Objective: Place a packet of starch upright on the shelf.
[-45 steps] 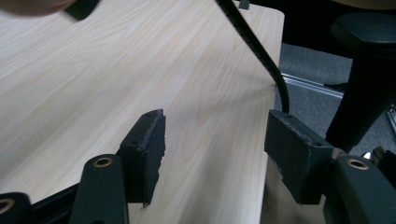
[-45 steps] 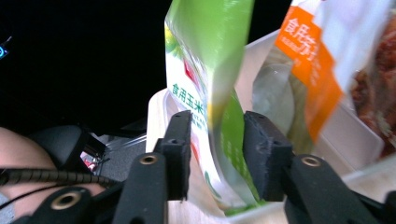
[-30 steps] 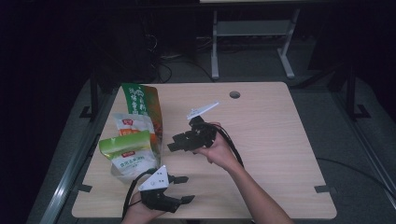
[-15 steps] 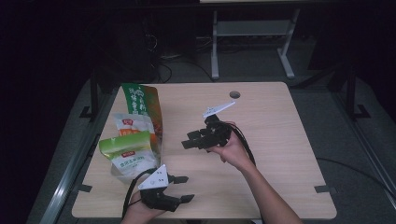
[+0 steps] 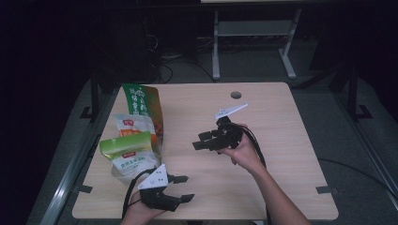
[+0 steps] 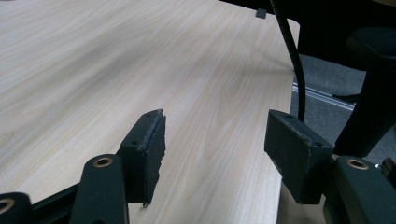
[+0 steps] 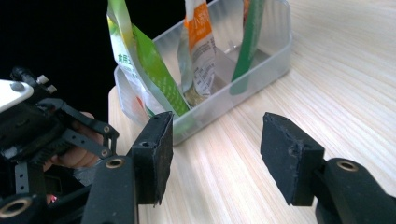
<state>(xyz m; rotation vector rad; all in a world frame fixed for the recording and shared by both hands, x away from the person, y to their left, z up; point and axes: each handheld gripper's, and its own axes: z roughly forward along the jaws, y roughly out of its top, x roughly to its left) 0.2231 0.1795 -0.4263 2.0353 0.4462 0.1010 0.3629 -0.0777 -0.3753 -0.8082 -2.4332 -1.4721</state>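
Note:
Several snack bags stand in a clear plastic bin [image 7: 266, 56] at the table's left edge: a tall green bag [image 5: 141, 103], a white and orange bag [image 5: 132, 125] and a light green bag [image 5: 126, 146]. My right gripper [image 5: 199, 142] hovers over the middle of the table, pointing left at the bags and well apart from them. Its jaws have just been opening and nothing is between them [image 7: 215, 154]. My left gripper [image 5: 184, 188] rests near the front edge, open and empty [image 6: 215, 149], pointing right across bare wood.
The light wooden table [image 5: 281, 187] has a round cable hole [image 5: 236, 95] near its back edge. A black cable [image 6: 289, 51] hangs past the table's edge in the left gripper view. A metal frame [image 5: 253, 28] stands on the floor behind.
My right gripper has drawn away to the right from the bags toward the table's middle, its jaws a little wider. The left gripper has stayed put.

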